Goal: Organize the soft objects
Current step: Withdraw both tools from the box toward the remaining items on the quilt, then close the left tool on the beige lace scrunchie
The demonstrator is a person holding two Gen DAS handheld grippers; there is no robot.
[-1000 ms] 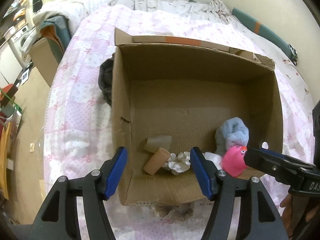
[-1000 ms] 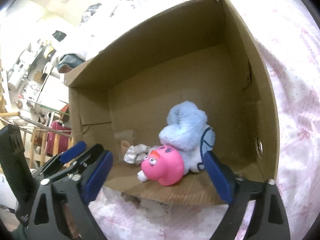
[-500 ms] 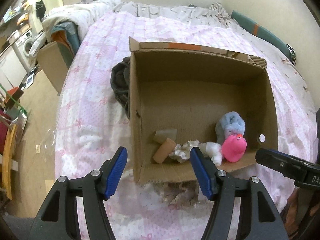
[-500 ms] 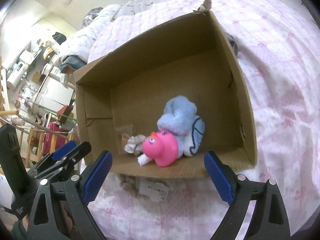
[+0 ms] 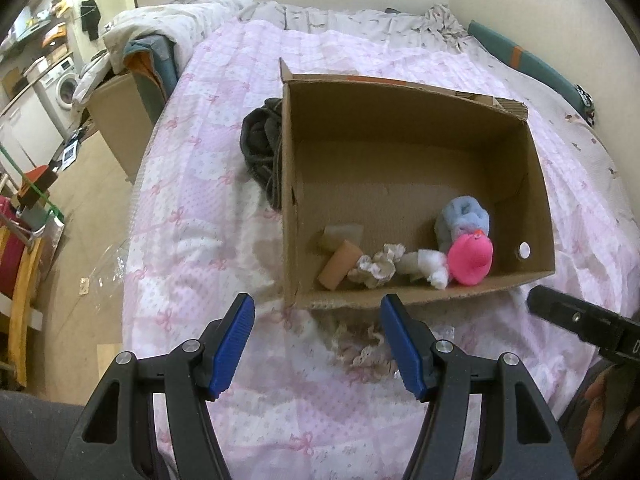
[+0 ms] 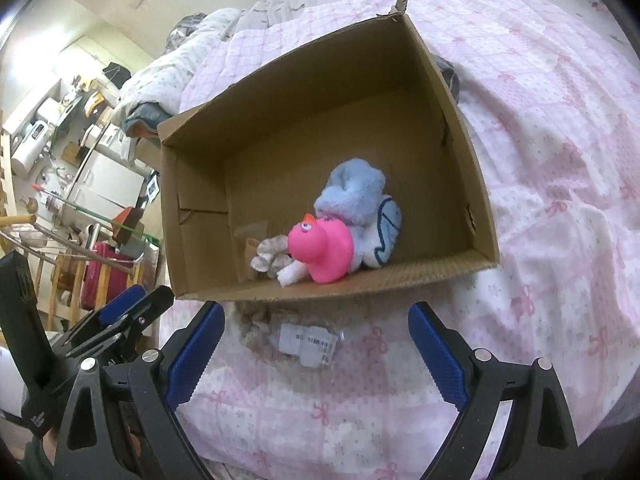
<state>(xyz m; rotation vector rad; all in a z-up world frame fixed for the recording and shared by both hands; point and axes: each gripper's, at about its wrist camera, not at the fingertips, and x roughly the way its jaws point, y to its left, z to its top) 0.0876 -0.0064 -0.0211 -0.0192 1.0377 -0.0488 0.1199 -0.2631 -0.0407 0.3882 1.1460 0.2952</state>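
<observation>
Both tools are open and hold nothing: the left tool [image 5: 316,340] and the right tool [image 6: 316,352] hang above the bed [image 5: 192,208], just in front of the cardboard box [image 5: 536,184]. Inside the box, along its near wall, lie a pink duck [image 6: 320,246], a blue plush toy [image 6: 352,194], a white cloth [image 5: 430,266], a crumpled scrunchie [image 5: 378,266] and a tan roll [image 5: 340,264]. Two soft things are not yet in the box: a frilly cloth with a plastic label [image 6: 308,344] lies on the bed touching the box front, and a dark garment [image 5: 262,148] lies against the box's left side. I think the risk is that a tool closes on the blanket together with the thin cloth, or pushes against the light box so it slides. The slippery label can also slip out.
</observation>
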